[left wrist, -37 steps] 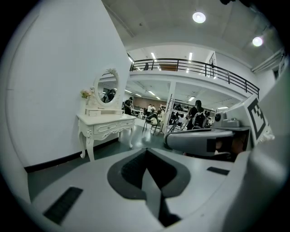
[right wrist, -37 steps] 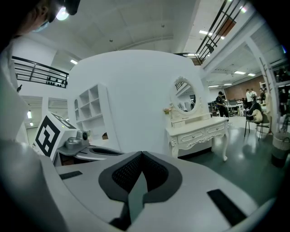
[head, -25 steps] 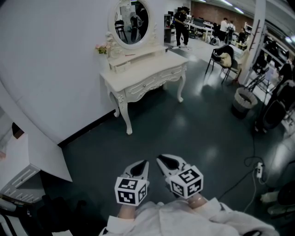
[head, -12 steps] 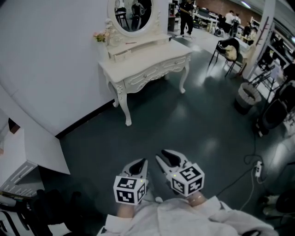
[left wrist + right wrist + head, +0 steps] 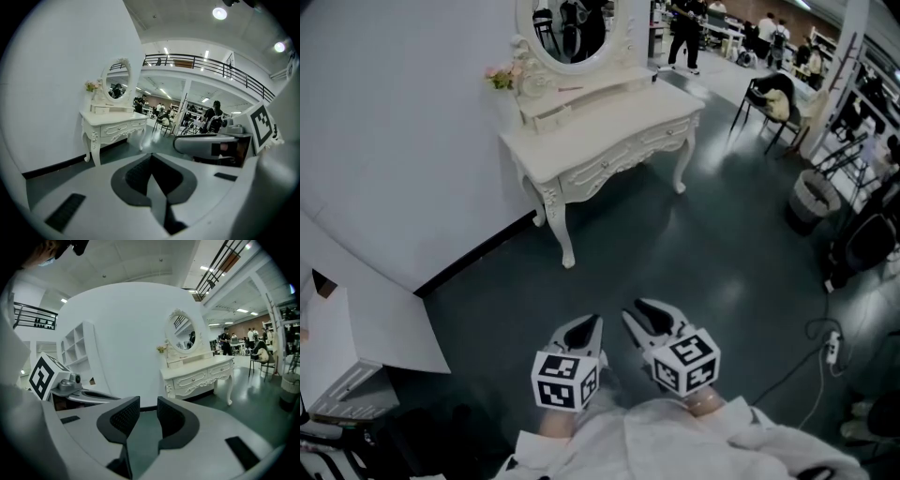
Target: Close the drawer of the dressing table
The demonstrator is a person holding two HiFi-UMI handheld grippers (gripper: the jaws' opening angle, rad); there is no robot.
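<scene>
Clearly, we stand well apart from the dressing table (image 5: 600, 131). Our left gripper (image 5: 586, 328) has jaws together, the right gripper (image 5: 643, 315) slightly apart, both empty. Rushing in could bump its leg (image 5: 565, 246).

A plain white wall (image 5: 403, 141) meets a dark, glossy floor (image 5: 703, 253) with pale glints of light, a black chair (image 5: 773, 108) and round bin (image 5: 811, 202) at the right, white open shelves (image 5: 77, 352) at the left, and a black-railed balcony (image 5: 206, 63) under round ceiling lamps (image 5: 219, 12).
</scene>
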